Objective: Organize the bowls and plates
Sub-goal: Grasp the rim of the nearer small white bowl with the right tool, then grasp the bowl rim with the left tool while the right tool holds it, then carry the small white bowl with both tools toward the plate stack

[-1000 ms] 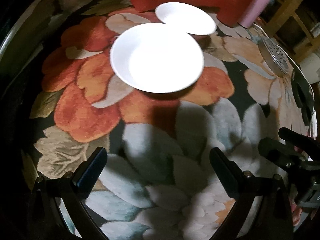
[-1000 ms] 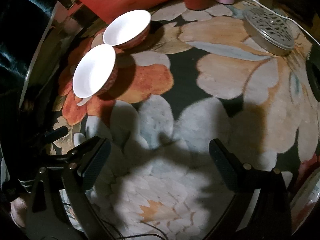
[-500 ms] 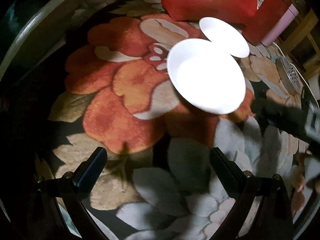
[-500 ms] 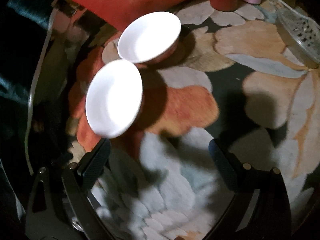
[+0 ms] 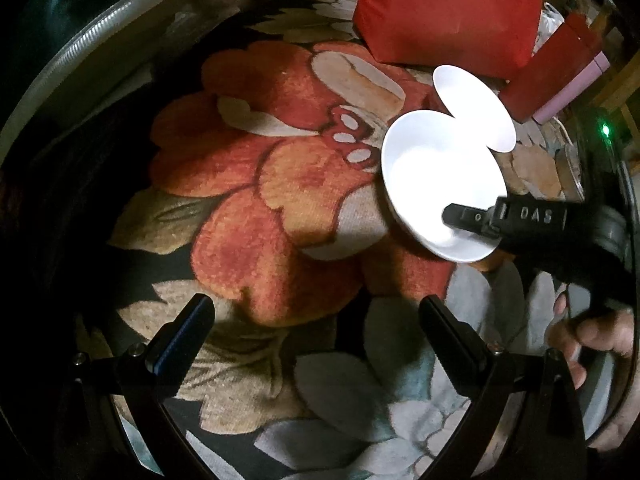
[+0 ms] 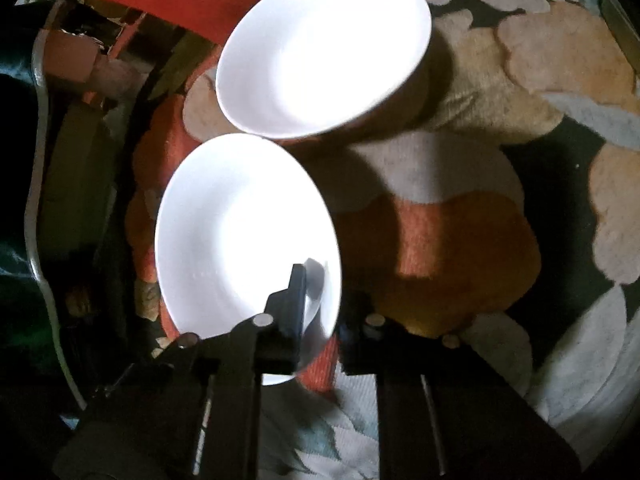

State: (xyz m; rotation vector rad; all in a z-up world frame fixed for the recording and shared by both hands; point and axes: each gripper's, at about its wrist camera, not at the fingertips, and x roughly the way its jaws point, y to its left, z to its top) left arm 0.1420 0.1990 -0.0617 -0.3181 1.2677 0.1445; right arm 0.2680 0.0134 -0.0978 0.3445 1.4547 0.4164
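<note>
Item: near bowl (image 6: 244, 236), white inside, lower left of centre in my right wrist view. Status: taken. My right gripper (image 6: 320, 292) has just closed its jaws on the rim at the bowl's lower right edge, one finger inside, the other outside. In the left wrist view the same grip shows at right of centre, the bowl resting on the floral cloth (image 5: 256, 208).

Item: far bowl (image 6: 324, 52), upper centre of the right wrist view, its rim touching or just overlapping the near one; I cannot tell which. Status: untouched.

Item: my left gripper (image 5: 316, 320), bottom of its own view. Jaws wide apart, nothing between them, hanging over bare cloth.

Item: red bag (image 5: 448, 8), upper right, behind both bowls.

Progress: early, by my reckoning. One bowl gripped, not yet lifted clear; nesting or stacking both is left. No plates identified with certainty.
</note>
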